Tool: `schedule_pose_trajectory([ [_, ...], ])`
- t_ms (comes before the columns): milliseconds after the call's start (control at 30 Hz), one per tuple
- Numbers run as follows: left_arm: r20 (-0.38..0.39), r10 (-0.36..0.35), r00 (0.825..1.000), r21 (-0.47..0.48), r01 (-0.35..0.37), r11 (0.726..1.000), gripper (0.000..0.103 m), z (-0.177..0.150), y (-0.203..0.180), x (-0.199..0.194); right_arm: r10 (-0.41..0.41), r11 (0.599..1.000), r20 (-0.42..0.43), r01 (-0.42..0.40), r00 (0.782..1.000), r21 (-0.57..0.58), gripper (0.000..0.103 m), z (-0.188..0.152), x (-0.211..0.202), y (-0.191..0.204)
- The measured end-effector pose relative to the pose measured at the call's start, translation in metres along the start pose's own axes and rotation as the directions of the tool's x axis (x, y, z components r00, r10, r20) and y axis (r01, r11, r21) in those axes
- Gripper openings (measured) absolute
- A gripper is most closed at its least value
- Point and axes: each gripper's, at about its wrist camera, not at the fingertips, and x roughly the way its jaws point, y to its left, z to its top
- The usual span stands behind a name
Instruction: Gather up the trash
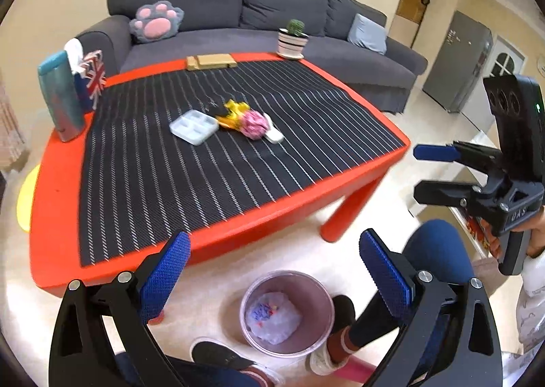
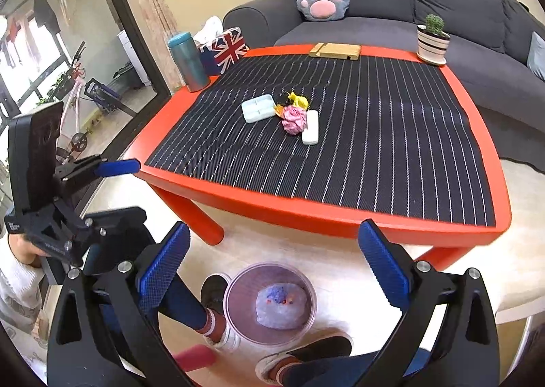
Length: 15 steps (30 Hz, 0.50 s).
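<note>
1. The grey sofa (image 1: 259,22) runs behind the red table (image 1: 218,234), carrying a paw-shaped cushion (image 1: 156,22); its right end is cut off in the right wrist view.
2. A black striped mat (image 2: 374,148) covers most of the tabletop.
3. The round bin (image 2: 270,303) stands upright on the floor in front of the table, mouth upward, between the person's two feet; a pale crumpled bag (image 2: 281,307) lies inside, its printing too blurred to read.
4. At the table's far edge stand a teal bottle (image 2: 189,62), a flag-patterned tissue box (image 2: 224,50), a wooden stand (image 2: 335,51) and a potted cactus (image 2: 432,41).
5. The left gripper (image 1: 274,274) hovers above the bin, jaws spread wide with nothing between them.
6. The right gripper (image 2: 274,266) is likewise wide open and holds nothing.
7. Near the mat's middle, a pale compartment tray (image 2: 258,108) lies flat.
8. A white bar-shaped object (image 2: 310,127) lies with its long axis running toward the table's front edge.
9. A pink crumpled wrapper (image 2: 294,119) touches that bar.
10. Yellow wrapper scraps (image 2: 297,100) lie just behind, partly hidden in the left wrist view.
</note>
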Motion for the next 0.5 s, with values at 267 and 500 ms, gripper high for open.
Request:
schedule_pose_trajectory([
  [267,0.041,0.044,0.998,-0.026,-0.043,0.999,0.095,0.024,0.026,-0.001,0.000,0.999,0.002,0.000,1.000,-0.050,0.097,0.035,0.017,0.003],
  [500,0.049,0.054,0.997,-0.043,-0.052,0.998,0.095,0.037,0.042,0.005,-0.008,0.993,-0.010,0.007,1.000,-0.122,0.097,0.067,0.038,0.009],
])
